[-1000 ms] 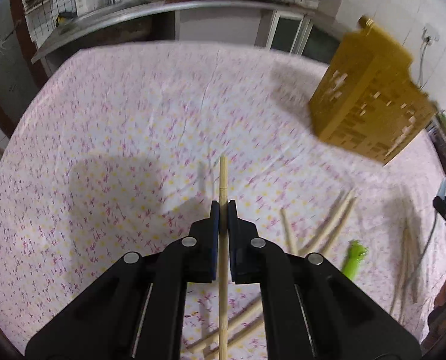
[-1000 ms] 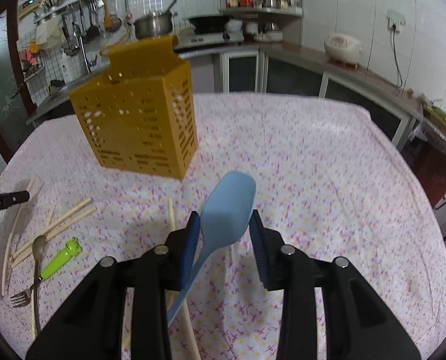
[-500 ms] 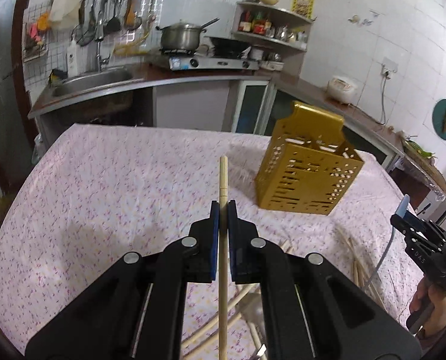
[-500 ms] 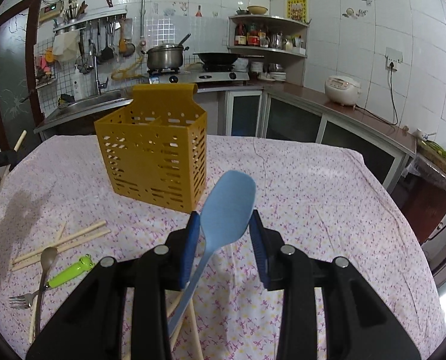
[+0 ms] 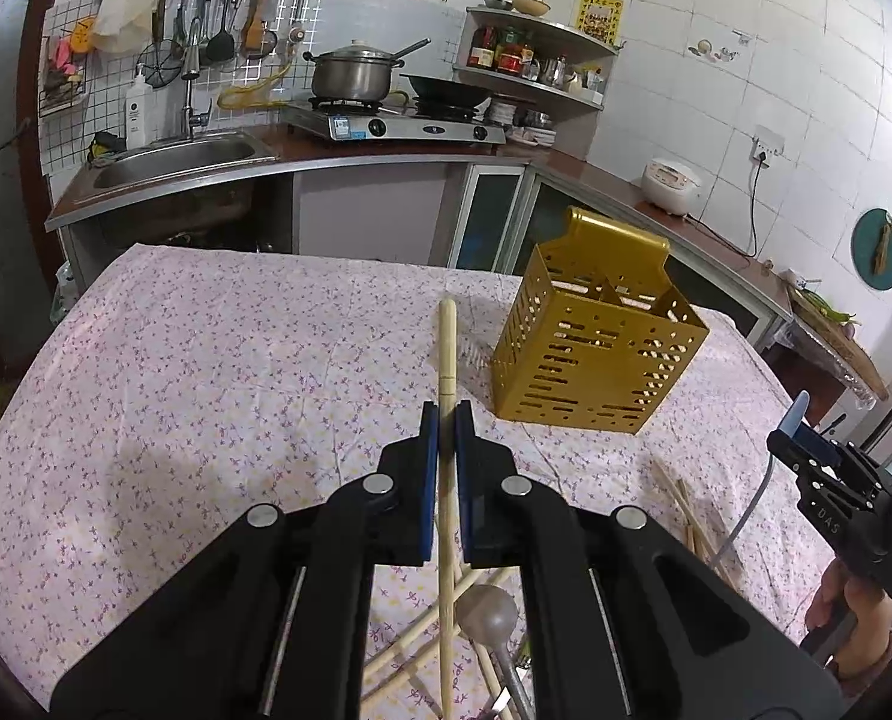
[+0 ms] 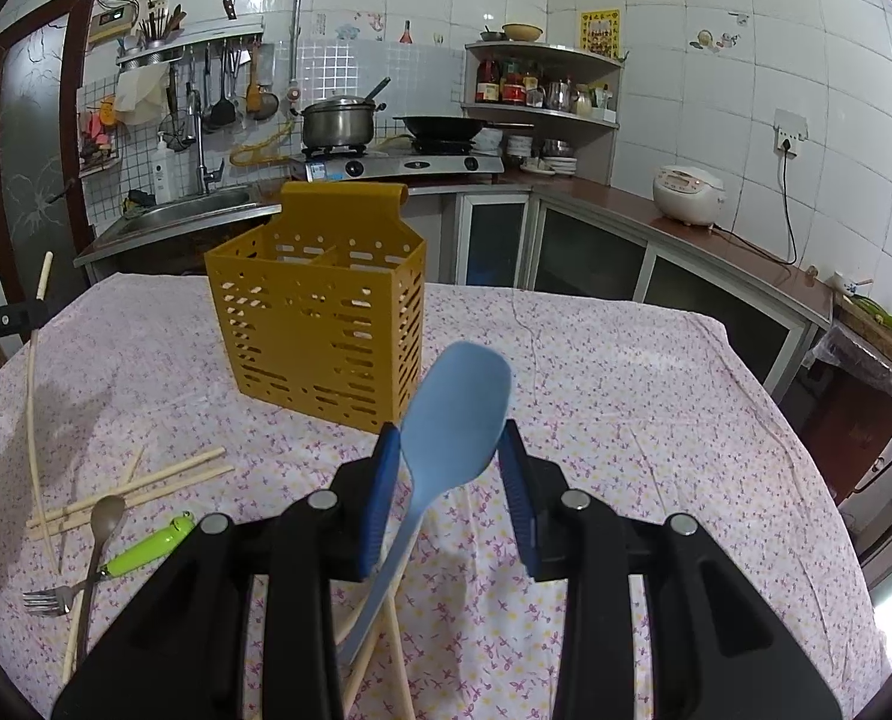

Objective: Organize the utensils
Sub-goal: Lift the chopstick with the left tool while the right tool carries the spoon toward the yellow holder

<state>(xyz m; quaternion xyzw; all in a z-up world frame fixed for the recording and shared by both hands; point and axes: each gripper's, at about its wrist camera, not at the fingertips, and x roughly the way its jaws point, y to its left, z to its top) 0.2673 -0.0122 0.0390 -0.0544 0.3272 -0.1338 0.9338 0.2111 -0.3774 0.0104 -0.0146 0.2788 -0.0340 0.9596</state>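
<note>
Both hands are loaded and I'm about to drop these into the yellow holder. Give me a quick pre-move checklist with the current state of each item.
1. Left hand-held gripper shut on the chopstick: ok.
2. Right hand-held gripper holding the blue spoon: ok, the bowl sits between the pads, but how firmly cannot tell.
3. Holder upright on the tablecloth: ok.
4. Holder compartments free of utensils: cannot tell, only the upper part of the inside shows.
5. Path from both grippers to the holder unobstructed: ok.
6. Table cleared of loose utensils: not ok, chopsticks, a metal spoon and a fork lie on the cloth.
</note>
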